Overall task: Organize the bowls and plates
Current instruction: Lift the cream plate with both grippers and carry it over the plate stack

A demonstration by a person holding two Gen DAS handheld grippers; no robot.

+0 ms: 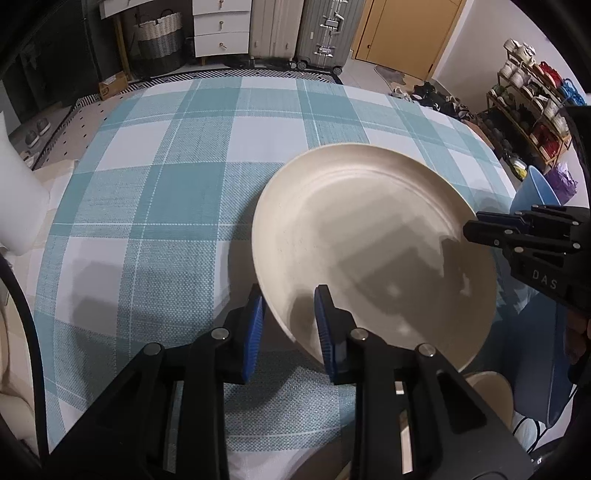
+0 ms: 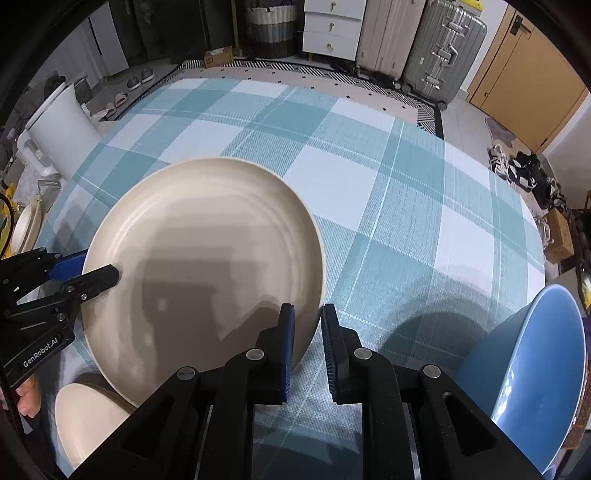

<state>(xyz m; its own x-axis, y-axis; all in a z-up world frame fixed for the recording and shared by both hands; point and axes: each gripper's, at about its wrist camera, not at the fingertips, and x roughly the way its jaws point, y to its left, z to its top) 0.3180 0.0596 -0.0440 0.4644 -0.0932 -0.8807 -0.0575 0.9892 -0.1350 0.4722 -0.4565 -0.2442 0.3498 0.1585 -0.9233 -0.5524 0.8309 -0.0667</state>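
Observation:
A large cream plate (image 1: 373, 251) (image 2: 207, 258) is held above the teal checked tablecloth (image 1: 166, 184) (image 2: 388, 206). My left gripper (image 1: 290, 325) straddles its near-left rim, one blue pad under and one over the rim; it shows in the right wrist view (image 2: 99, 273) at the plate's left edge. My right gripper (image 2: 306, 339) straddles the plate's near-right rim, and shows in the left wrist view (image 1: 476, 229) at the right edge. A blue bowl (image 2: 535, 373) (image 1: 532, 192) stands to the right. A smaller cream dish (image 2: 85, 421) (image 1: 487, 387) lies under the plate's near edge.
A white bin (image 2: 62, 122) and another cream dish (image 2: 26, 225) sit off the table's left side. Suitcases (image 2: 436, 44), a white drawer unit (image 2: 332, 26) and a shoe rack (image 1: 532, 96) stand beyond the table.

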